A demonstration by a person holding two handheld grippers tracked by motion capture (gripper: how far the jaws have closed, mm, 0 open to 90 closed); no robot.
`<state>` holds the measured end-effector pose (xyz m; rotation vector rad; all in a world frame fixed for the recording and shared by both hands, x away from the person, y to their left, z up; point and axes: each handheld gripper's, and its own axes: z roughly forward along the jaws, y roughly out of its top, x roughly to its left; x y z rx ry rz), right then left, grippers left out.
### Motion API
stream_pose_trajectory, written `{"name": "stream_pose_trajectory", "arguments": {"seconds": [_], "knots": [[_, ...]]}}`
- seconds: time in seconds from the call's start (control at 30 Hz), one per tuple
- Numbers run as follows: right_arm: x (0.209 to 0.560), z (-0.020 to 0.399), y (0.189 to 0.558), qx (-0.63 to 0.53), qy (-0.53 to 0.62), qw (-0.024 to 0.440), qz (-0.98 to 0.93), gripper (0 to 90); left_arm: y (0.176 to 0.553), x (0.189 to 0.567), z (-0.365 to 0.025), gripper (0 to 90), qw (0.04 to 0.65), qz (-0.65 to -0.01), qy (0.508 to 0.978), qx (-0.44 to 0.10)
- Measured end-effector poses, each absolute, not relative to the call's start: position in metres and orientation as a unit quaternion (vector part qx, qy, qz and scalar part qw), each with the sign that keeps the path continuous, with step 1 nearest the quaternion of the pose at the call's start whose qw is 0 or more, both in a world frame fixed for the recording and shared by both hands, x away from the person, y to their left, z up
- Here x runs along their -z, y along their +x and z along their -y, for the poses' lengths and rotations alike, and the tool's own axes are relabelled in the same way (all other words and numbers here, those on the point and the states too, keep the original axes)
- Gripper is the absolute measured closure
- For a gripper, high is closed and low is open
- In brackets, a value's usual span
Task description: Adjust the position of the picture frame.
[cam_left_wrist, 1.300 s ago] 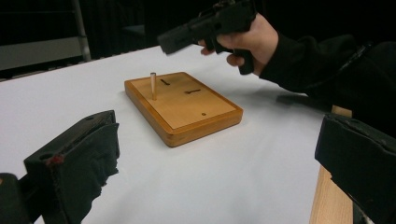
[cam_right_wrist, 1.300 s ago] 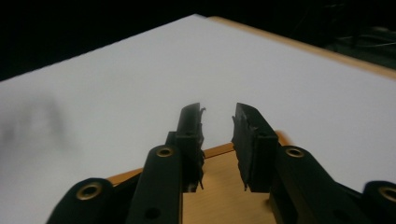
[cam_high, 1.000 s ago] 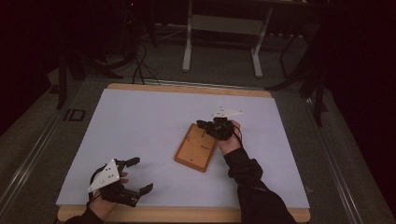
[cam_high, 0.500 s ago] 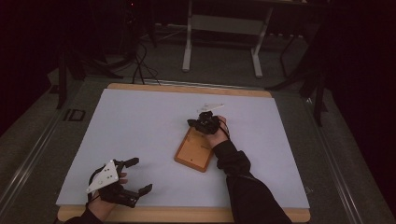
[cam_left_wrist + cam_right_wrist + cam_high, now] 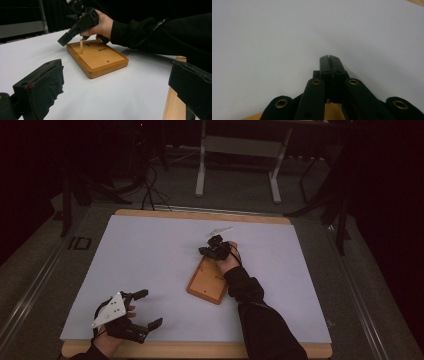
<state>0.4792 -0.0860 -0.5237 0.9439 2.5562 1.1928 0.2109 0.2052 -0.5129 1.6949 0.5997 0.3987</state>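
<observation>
A flat wooden board (image 5: 202, 287) lies on the white mat right of centre. A thin wooden peg (image 5: 81, 46) stands upright in a hole at the board's far end (image 5: 100, 58). My right gripper (image 5: 202, 251) hovers over that end, pointing left. Its jaws are pressed together with nothing between them (image 5: 329, 58). In the left gripper view the right gripper (image 5: 62, 41) slants down past the peg, whose top sits just under the gripper's body by the hand; I cannot tell if they touch. My left gripper (image 5: 145, 309) rests near the front left corner, jaws wide apart and empty (image 5: 115, 87).
The white mat (image 5: 150, 255) covers most of the table, with a wooden edge (image 5: 200, 350) showing along the front. Beyond the table stand a metal frame (image 5: 235, 150) and floor cables (image 5: 150, 185). A dark sleeve (image 5: 260, 320) crosses the front right.
The right hand has moved left and slightly down, from the board's far right corner to over its far end. The left gripper has stayed where it was.
</observation>
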Motion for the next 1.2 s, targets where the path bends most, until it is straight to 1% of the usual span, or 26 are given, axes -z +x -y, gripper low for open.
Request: {"name": "stream_pose_trajectory", "arguments": {"seconds": [0.53,0.87,0.93,1.2], "knots": [[0.525,0.085,0.479,-0.383,0.305,0.086,-0.868,90.0,0.210,0.512,-0.205,0.1,0.605,-0.258,0.733,-0.174],[0.520,0.095,0.477,-0.388,0.308,0.087,-0.865,90.0,0.210,0.513,-0.204,0.1,0.604,-0.258,0.734,-0.173],[0.521,0.093,0.479,-0.388,0.308,0.082,-0.865,90.0,0.210,0.513,-0.204,0.1,0.603,-0.257,0.735,-0.173],[0.524,0.079,0.483,-0.359,0.292,0.095,-0.881,90.0,0.210,0.512,-0.206,0.1,0.605,-0.259,0.733,-0.173]]}}
